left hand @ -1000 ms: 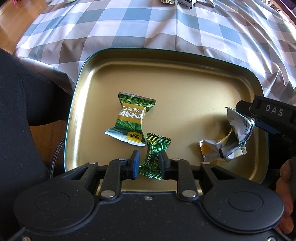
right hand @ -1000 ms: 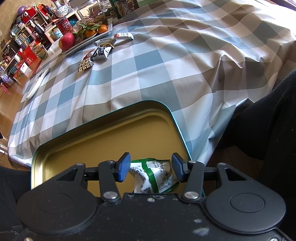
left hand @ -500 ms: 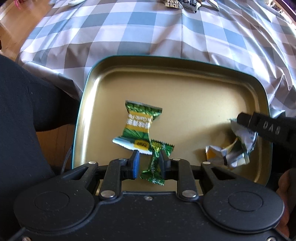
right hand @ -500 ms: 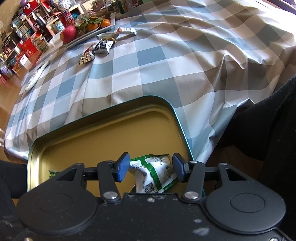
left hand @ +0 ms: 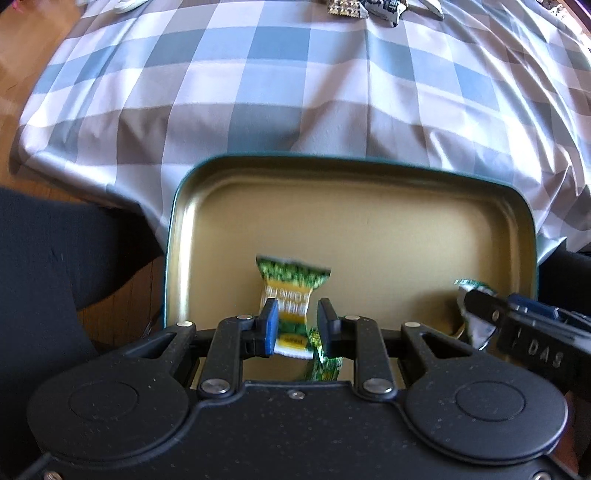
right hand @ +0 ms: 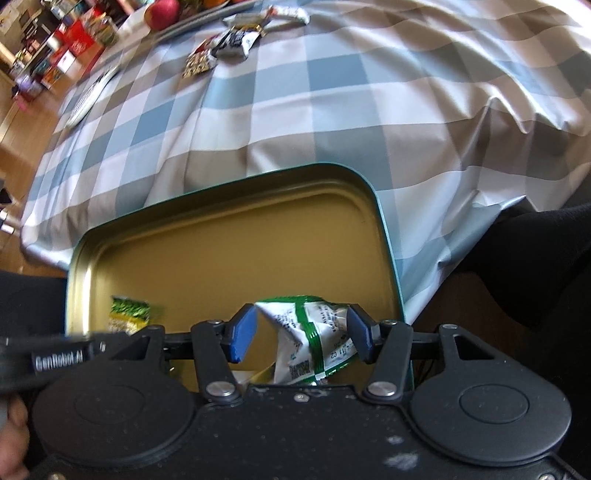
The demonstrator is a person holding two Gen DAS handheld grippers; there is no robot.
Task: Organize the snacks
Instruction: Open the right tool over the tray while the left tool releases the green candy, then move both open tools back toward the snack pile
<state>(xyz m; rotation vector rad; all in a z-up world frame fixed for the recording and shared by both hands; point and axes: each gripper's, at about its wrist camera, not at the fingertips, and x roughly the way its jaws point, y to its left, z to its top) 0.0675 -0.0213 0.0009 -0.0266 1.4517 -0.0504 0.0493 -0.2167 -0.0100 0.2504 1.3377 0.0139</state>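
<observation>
A gold tin tray [left hand: 369, 158] with a teal rim sits at the near edge of the table. A green-and-yellow snack packet [left hand: 291, 291] and a small green candy [left hand: 327, 363] lie in it. My left gripper [left hand: 297, 325] hangs over them, slightly open, gripping nothing; the candy lies under its right finger. My right gripper [right hand: 301, 339] is over the tray's [right hand: 384, 236] near right corner. Its jaws are opening around a crumpled white-and-green packet [right hand: 306, 339], and the left pad stands clear of it. In the left wrist view this packet [left hand: 471, 299] shows at the right gripper [left hand: 495, 310].
A blue, grey and white checked cloth [left hand: 295, 74] covers the table. Several snack packets [right hand: 229, 40] lie at its far side, by a fruit tray with an apple [right hand: 162, 13] and a remote [right hand: 92, 96]. A person's black-clothed legs [left hand: 37, 277] flank the tin above a wooden floor.
The left gripper moved away over the tray, leaving the small green candy lying there. The right jaws widened around the white-and-green packet, and that gripper tilted a little.
</observation>
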